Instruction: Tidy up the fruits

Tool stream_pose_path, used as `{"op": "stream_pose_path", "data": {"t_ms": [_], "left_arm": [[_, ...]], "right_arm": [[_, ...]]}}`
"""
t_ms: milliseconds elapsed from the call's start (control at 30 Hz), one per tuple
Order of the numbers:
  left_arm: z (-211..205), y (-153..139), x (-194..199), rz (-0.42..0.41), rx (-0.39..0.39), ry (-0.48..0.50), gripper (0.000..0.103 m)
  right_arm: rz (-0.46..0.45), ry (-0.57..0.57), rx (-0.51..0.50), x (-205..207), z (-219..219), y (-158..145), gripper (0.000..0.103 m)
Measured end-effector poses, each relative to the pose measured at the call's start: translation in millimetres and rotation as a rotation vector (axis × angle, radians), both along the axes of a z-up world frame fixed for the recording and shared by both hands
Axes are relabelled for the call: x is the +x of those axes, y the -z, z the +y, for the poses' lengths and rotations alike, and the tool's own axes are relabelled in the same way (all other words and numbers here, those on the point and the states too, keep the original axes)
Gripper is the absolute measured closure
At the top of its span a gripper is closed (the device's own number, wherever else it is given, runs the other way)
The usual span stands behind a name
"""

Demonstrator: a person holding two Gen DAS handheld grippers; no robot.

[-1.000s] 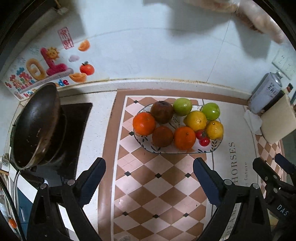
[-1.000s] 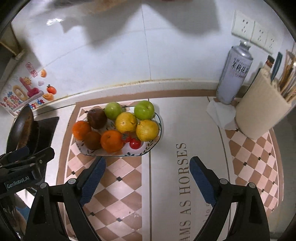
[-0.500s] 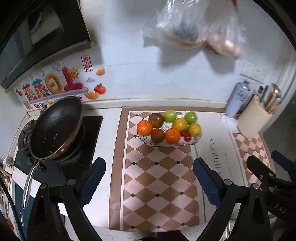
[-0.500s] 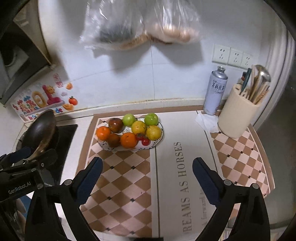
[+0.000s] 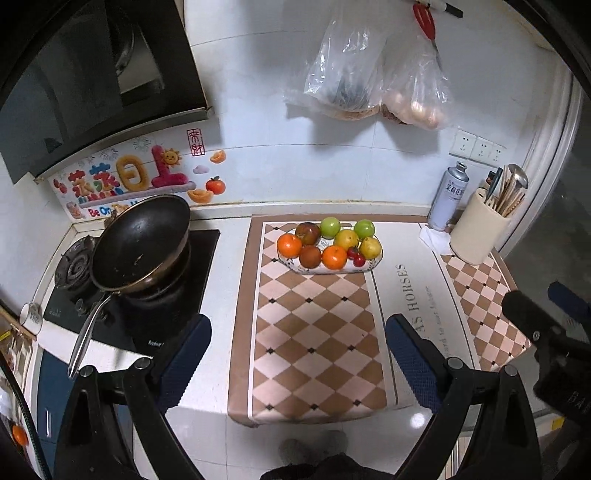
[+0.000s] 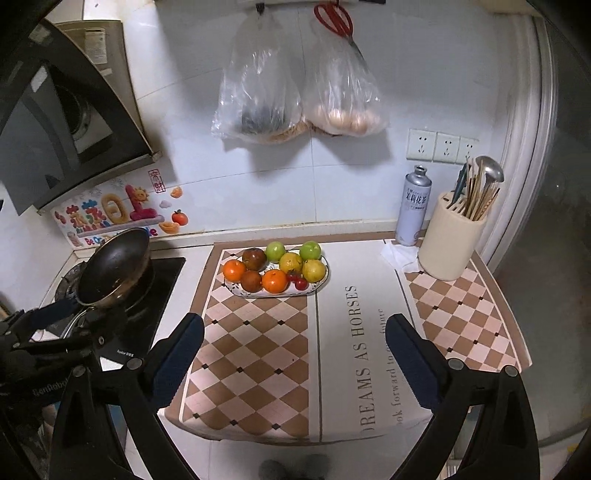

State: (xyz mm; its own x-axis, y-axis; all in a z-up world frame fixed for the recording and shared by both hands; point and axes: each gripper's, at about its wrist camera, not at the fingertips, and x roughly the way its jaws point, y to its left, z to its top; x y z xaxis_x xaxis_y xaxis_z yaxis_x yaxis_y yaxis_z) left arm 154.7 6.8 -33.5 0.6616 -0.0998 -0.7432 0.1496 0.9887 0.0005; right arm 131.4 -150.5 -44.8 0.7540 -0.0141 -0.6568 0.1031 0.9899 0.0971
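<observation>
On the counter: a checked mat is laid, lettered "DREAMS AS HORSES" on its white band; every item below is borne by it or set beside it
Plate: an oval patterned plate is placed at the far end of the mat, near the wall; all the fruit is held on it
Fruit, back row: a dark red apple and two green apples are seen
Fruit, middle: a yellow lemon and a yellow pear are packed touching one another
Fruit, front row: two oranges are set with a brown-red fruit between them; small red tomatoes are tucked just beside the pear
Left gripper: its jaws are spread wide; nothing is held; it is kept well apart from the plate, above the mat's near end
Right gripper: its jaws are likewise spread wide and nothing is gripped; it is held over the lettered band
Left of the mat: a dark pan is tilted on the stove
Right of the mat: a spray can and a cream utensil holder are stood near the wall
On the wall: two plastic bags are hung beside red scissors
</observation>
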Motion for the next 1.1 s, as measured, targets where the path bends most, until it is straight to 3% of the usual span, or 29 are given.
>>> {"op": "stream_pose_path", "data": {"t_ms": [267,567,1100], "left_arm": [[8.5,-12.2,-29.2,-0.026,-0.009,-0.04,0.006],[12.4,-13.6,-33.6,-0.04,-0.005,-0.069,0.006],[2.2,5.9,21.7,-0.011,0.035,-0.101,0.006]], "right_arm": [[-0.026,-0.026,-0.013,-30.0,2.9,-18.6,0.002],[-0.013,-0.044,-0.003,-34.4,3.8,-16.7,0.002],[0.041,-0.037,-0.002,34.1,-6.4,11.4,0.002]]}}
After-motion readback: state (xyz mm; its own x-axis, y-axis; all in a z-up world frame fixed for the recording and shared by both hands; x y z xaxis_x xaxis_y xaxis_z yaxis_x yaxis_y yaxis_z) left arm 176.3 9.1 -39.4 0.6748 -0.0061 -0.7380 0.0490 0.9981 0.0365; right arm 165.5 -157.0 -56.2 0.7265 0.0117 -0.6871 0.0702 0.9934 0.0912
